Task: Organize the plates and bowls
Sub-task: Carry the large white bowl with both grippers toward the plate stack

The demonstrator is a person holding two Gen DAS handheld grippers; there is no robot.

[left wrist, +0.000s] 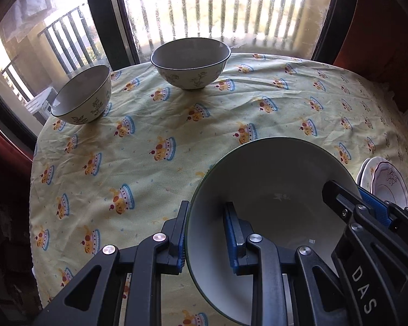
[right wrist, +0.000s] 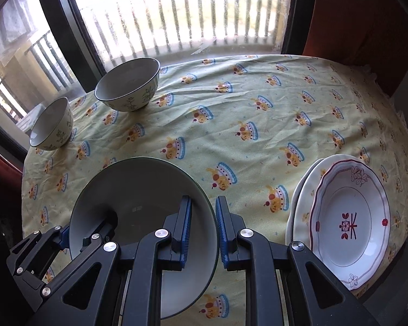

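A large pale bowl with a dark green rim (left wrist: 272, 184) (right wrist: 138, 184) is held between both grippers over the tablecloth. My left gripper (left wrist: 208, 233) is shut on its left rim, one pad inside the bowl and one outside. On the opposite rim my right gripper (right wrist: 203, 225) is shut the same way. Each gripper shows in the other's view: the right gripper (left wrist: 356, 195) and the left gripper (right wrist: 84, 229). Two floral bowls stand upright at the far edge, a wide bowl (left wrist: 190, 62) (right wrist: 127, 84) and a smaller bowl (left wrist: 81, 95) (right wrist: 51, 123). A stack of patterned plates (right wrist: 348, 222) (left wrist: 386, 182) lies at the right.
The round table wears a yellow cloth with a cake print (left wrist: 204, 135) (right wrist: 244, 103). Behind it is a window with a balcony railing (left wrist: 217, 8). A dark red chair back (right wrist: 367, 27) stands at the far right. The smaller bowl sits close to the table's left edge.
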